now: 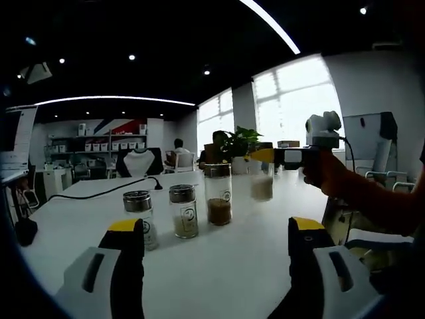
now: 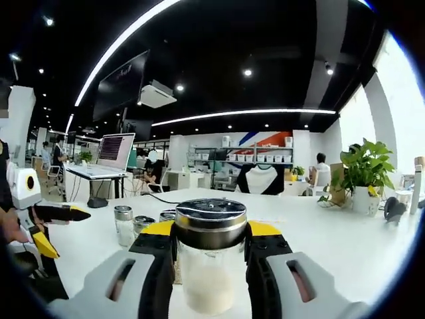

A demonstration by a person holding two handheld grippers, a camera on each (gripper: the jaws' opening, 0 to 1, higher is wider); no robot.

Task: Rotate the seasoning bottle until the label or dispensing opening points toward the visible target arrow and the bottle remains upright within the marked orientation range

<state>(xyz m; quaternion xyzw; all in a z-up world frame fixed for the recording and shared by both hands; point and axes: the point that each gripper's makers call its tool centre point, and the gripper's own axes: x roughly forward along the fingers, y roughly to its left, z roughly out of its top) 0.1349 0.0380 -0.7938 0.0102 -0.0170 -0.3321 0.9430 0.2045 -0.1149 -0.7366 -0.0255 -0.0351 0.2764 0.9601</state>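
White tabletop (image 1: 219, 266) runs through an open office: black ceiling with strip lights and spotlights, big bright windows, shelves with white boxes at the back wall, potted plant (image 2: 364, 169) on the far side of the table, laptop (image 2: 113, 154) on a raised desk, black cable (image 1: 99, 193) trailing across the surface. People sit in the background.

Left gripper (image 1: 216, 236) hangs over the table, jaws wide apart, holding nothing. Ahead of it three jars stand upright in a row: salt jar (image 1: 139, 219), middle jar (image 1: 184, 211), brown spice jar (image 1: 218, 194).

Right gripper (image 2: 211, 242) is clamped on the seasoning bottle (image 2: 209, 256), upright, metal cap between the yellow tips, pale contents. In the left gripper view it sits beyond the brown jar; whether it touches the table, can't tell.
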